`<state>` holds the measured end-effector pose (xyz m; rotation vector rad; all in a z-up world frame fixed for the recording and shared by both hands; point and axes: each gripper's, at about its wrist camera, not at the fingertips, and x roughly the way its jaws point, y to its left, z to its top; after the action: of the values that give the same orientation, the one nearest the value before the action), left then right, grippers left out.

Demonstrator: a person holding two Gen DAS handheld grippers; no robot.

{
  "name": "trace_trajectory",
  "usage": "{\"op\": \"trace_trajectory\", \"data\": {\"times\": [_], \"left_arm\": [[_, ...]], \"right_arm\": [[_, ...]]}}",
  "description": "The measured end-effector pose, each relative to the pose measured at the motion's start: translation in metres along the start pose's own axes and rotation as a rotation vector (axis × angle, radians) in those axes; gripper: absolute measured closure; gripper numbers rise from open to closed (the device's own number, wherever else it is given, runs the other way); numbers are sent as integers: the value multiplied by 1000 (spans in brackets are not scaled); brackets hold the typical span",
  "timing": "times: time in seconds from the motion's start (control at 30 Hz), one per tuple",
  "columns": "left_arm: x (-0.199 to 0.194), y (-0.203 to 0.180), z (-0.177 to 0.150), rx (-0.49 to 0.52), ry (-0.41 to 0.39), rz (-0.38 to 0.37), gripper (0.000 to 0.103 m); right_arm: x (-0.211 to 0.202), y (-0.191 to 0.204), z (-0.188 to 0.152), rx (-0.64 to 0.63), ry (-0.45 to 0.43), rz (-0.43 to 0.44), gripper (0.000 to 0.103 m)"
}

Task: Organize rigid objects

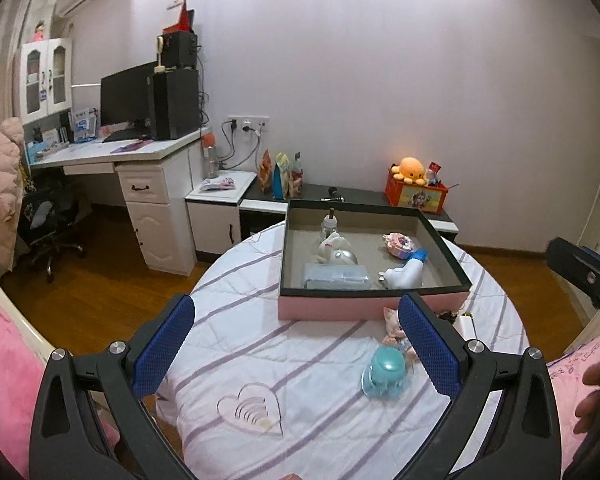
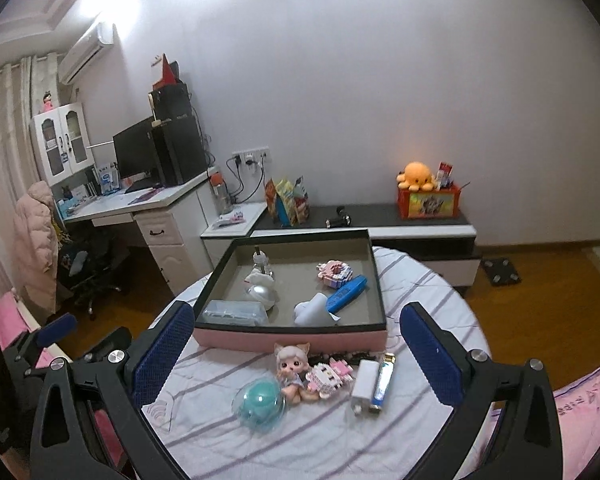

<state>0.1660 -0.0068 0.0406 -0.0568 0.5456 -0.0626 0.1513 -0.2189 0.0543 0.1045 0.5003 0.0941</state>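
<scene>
Hovering above the near edge of the round table [image 2: 440,280], both pairs of tongs are held level and pointed toward the far wall, nothing between their blue pads. The right tongs [image 2: 296,344] are spread wide apart, framing the loose items on the striped tablecloth [image 2: 228,452]. The left tongs [image 1: 296,344] are likewise wide apart and empty, positioned further left, with the right pad overlapping the doll in that view.

On the cloth, a teal capsule toy [image 2: 260,404] lies nearest, just left of a small doll [image 2: 293,368] with cat ears. A pink-and-white block figure [image 2: 329,376] is seen touching the doll's right side. Beside it a white rectangular case [image 2: 363,384] and a blue-and-gold lighter [image 2: 383,380] lie side by side, lengthwise.

Behind them sits the pink-sided storage box [image 2: 292,340], open, with a dark rim. Inside are seen a clear plastic case [image 2: 234,312] at the near left, a white-and-silver toy [image 2: 260,286], a small glass bottle [image 2: 261,258] at the back, a pink block model [image 2: 334,272], a blue remote-like object [image 2: 346,288] and a white plug adapter [image 2: 312,308].

At the right edge of the left wrist view, the right tongs' black body [image 1: 584,280] and part of a hand [image 1: 596,392] are caught.
</scene>
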Motion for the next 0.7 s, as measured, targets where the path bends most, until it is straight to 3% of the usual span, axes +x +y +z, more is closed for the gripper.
{"op": "trace_trajectory", "data": {"times": [0.3, 0.7], "left_arm": [[-32, 1, -30, -13, 4, 0, 0], [-45, 1, -62, -18, 57, 0, 0]], "right_arm": [[-51, 13, -29, -25, -43, -28, 0], [-63, 8, -60, -4, -12, -38, 0]]}}
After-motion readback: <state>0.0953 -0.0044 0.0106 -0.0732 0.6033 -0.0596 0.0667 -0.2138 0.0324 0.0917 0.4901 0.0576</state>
